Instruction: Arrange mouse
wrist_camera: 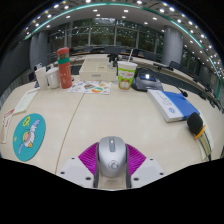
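Holding a mouse (111, 157) between its two fingers, the gripper (111, 160) hangs above a pale wooden desk (90, 120). The jaws stand only as wide as the mouse's body, and the purple pads (89, 157) seem to press on both its flanks, so it appears gripped rather than resting on anything.

The main risk, as I judge it, is a slip: the mouse's sides are smooth and curved, and a quick tilt or a loosening squeeze could let it drop or twist out of line before it reaches its spot. Releasing it from a height could also make it bounce or land crooked. A careless swing ahead might knock the red bottle (64, 68) or the cup (126, 74) standing further along the desk.

The mouse is silver-grey and rounded, with a scroll wheel down its middle, pointing forward. No cable is visible.
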A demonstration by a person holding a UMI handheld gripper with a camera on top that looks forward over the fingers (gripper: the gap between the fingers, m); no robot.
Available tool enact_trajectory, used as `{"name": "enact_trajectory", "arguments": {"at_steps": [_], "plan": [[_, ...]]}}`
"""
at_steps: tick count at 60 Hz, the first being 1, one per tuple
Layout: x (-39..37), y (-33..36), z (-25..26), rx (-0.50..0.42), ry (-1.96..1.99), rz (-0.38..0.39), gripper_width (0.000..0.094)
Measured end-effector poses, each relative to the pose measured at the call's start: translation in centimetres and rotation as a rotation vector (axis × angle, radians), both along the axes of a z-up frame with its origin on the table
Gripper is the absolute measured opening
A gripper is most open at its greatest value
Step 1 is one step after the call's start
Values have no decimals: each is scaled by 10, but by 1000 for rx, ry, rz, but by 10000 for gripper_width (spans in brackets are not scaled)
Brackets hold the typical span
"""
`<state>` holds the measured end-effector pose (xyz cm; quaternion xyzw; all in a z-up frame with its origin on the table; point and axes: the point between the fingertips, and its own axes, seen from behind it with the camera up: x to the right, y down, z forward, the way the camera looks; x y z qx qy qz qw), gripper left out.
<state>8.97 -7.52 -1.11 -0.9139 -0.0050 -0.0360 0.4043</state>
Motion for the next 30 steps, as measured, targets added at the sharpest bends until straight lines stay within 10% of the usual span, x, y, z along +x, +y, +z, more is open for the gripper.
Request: {"name": "enact_trajectory", "arguments": {"at_steps": [17, 30], "plan": [[-83, 20, 155, 223, 31, -88, 365], [-237, 21, 162, 220, 89, 27, 363]]}}
